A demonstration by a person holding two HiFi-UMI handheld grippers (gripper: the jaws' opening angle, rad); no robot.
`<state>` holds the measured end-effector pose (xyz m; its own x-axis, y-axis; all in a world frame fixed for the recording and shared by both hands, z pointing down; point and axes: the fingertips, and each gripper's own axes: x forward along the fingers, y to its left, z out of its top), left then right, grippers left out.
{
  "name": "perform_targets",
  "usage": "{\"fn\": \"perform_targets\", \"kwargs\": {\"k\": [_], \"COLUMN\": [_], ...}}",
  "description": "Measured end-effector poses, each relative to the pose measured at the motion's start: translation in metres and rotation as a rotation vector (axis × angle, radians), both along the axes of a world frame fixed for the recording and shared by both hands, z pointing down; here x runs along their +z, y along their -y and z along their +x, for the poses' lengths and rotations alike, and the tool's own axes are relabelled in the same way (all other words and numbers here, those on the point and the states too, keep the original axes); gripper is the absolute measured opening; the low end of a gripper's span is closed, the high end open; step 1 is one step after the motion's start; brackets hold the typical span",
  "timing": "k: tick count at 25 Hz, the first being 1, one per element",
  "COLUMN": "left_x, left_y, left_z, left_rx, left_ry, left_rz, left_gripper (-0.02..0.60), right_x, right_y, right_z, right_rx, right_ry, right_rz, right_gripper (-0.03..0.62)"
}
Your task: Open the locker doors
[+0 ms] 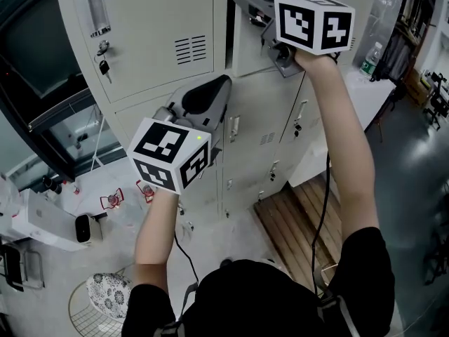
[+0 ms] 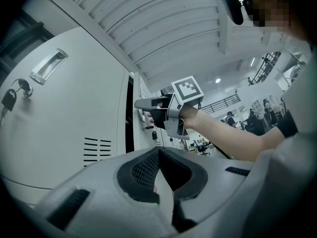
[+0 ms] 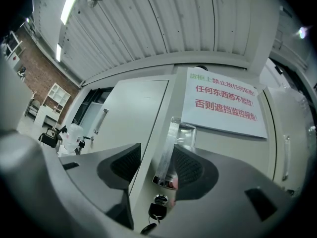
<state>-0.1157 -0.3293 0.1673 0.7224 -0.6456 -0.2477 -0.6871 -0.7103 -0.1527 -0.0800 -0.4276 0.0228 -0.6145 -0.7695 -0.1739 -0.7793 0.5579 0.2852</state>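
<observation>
Narrow gap [image 2: 129, 118] beside locker door [image 2: 64, 128], perhaps too tight to enter, handle [image 2: 48, 66] jutting

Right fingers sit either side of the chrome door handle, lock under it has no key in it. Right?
No: the right gripper view shows a black-headed key in the lock under the chrome handle. The rest holds: the right gripper has its fingers apart, either side of that handle.
</observation>
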Motion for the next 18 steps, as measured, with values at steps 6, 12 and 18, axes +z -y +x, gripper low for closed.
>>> {"fn": "perform_targets", "kwargs": {"k": [6,12,18], "left_x": [0.0,-0.001,-0.001], "left_y": [-0.003,-0.006,-0.009], "left_z": [0.007,0.014,0.019], "left_rx": [0.019,0.04,0.053], "left_ry": [0.003,0.0,-0.003], "left_rz": [0.002,0.004,0.007], "left_gripper": [0.015,0.015,0.015], "right_x": [0.0,-0.002,-0.003], "right_y": [-0.011,-0.021,-0.03], "right_z": [0.012,0.024,0.032], "right_rx": [0.03,0.059,0.056], "right_ry": [0.0,-0.001,0.017], "right_rz": [0.019,0.026,0.028], "right_gripper": [0.193,0.16,0.158]}}
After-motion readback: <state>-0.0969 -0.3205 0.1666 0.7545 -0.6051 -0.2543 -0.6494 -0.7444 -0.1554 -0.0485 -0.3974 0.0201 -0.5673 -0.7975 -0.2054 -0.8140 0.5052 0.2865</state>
